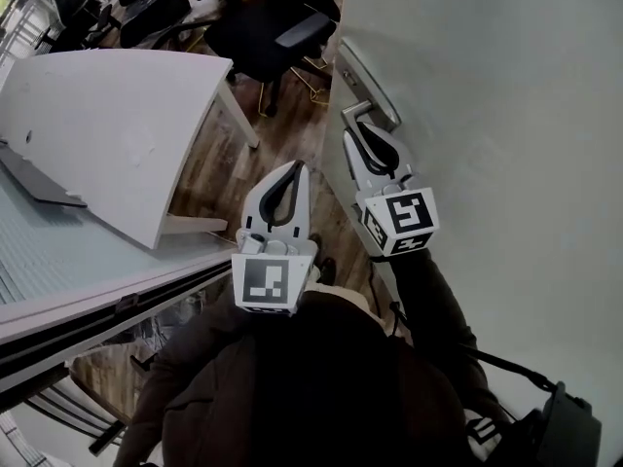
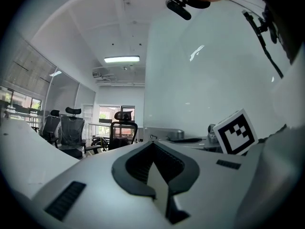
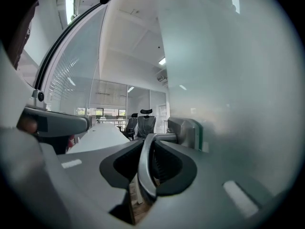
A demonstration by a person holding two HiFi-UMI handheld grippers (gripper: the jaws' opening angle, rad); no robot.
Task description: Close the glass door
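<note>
Your right gripper (image 1: 360,134) clamps the smooth, curved metal handle (image 3: 142,168) of the frosted glass door (image 1: 506,115), while your left gripper (image 1: 295,169) has its jaws pressed together.

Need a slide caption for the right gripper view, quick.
Right gripper clamped on the metal lever handle of the frosted glass door.

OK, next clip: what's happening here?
A person stands at a frosted glass door with a gripper in each hand. The right gripper is shut on the door's metal handle. The left gripper is held beside it, jaws together, with nothing between them.
</note>
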